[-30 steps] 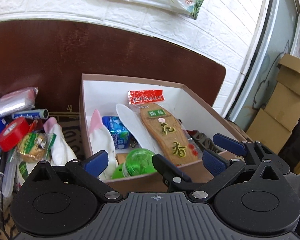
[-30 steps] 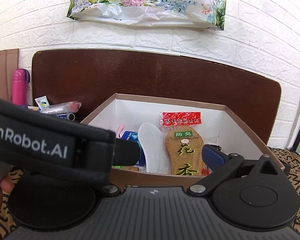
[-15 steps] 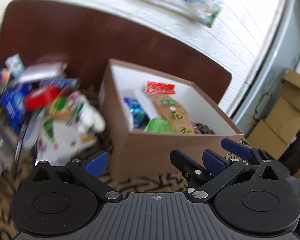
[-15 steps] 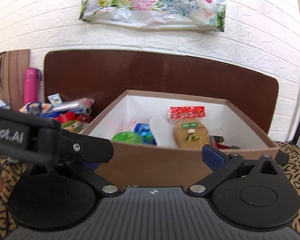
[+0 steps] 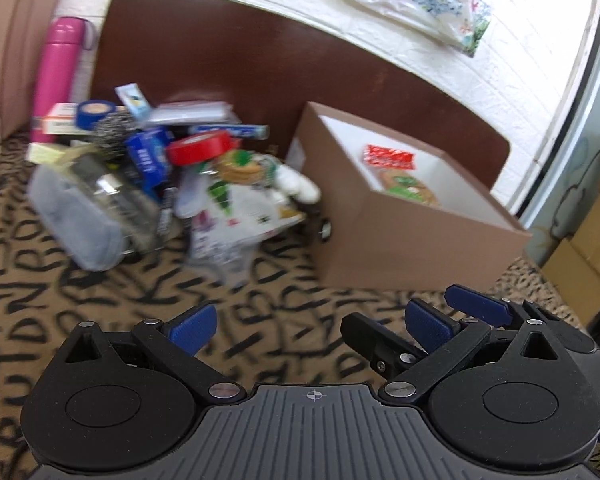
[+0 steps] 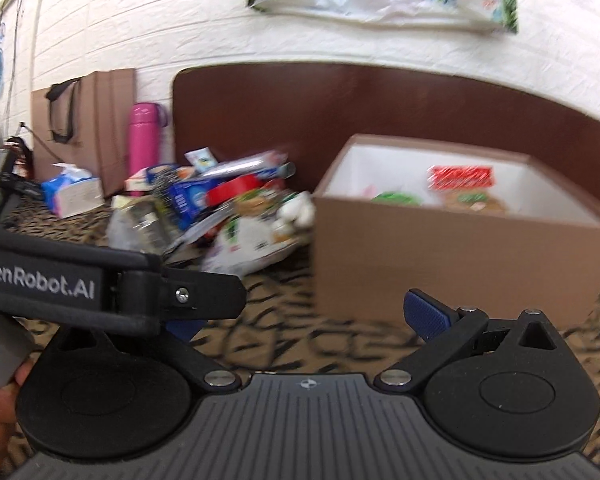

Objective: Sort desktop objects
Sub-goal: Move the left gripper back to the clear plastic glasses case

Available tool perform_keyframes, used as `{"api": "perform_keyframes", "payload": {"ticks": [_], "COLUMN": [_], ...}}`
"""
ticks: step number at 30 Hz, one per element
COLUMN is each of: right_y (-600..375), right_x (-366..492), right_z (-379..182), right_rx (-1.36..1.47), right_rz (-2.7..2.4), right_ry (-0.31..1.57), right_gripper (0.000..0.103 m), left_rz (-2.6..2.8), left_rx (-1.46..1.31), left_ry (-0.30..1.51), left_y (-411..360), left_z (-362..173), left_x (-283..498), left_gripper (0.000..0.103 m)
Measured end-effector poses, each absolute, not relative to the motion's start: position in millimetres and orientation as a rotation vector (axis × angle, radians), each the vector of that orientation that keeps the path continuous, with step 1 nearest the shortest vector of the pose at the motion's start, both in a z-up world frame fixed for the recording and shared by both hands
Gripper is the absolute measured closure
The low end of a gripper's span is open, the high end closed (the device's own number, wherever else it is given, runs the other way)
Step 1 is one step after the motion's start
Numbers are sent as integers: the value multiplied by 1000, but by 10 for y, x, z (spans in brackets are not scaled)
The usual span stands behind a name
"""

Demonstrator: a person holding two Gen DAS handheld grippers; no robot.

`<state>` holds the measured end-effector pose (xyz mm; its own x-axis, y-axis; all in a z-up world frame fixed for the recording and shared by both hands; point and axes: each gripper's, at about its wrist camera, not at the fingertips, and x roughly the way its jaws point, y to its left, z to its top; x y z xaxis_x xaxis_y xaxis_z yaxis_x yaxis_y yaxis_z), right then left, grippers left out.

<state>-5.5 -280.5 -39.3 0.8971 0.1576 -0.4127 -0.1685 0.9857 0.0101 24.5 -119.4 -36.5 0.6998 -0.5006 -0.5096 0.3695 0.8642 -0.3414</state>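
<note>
On patterned cloth | one brown box [image 5: 404, 236] | two empty, spread grippers [image 5: 308, 322]

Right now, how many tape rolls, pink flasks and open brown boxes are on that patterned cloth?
Tape rolls: 2 (red tape roll, blue tape roll)
Pink flask: 1
Open brown box: 1
Total: 4

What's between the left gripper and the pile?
Only bare patterned cloth lies between the open left gripper and the pile, as the left wrist view shows.
</note>
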Motion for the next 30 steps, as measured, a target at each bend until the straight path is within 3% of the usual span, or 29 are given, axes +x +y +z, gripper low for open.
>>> {"api": "perform_keyframes", "payload": {"ticks": [14,26,30], "right_y": [-2112,-1637,-1464], "right_x": [-29,405,529], "right_z": [-482,-473,-530], "right_rx": [-132,-245,-292], "right_rz": [324,451,520], "right_ry": [434,434,437], "right_gripper": [3,27,36], "left_rz": [-300,-157,-120], "left_rx": [-320,-441,-434], "left_ry": [626,644,686], "left_y": [-434,-26,49], "left_z": [-399,-475,-550], "left_x": [329,741,966], "left_gripper": [0,0,5]}}
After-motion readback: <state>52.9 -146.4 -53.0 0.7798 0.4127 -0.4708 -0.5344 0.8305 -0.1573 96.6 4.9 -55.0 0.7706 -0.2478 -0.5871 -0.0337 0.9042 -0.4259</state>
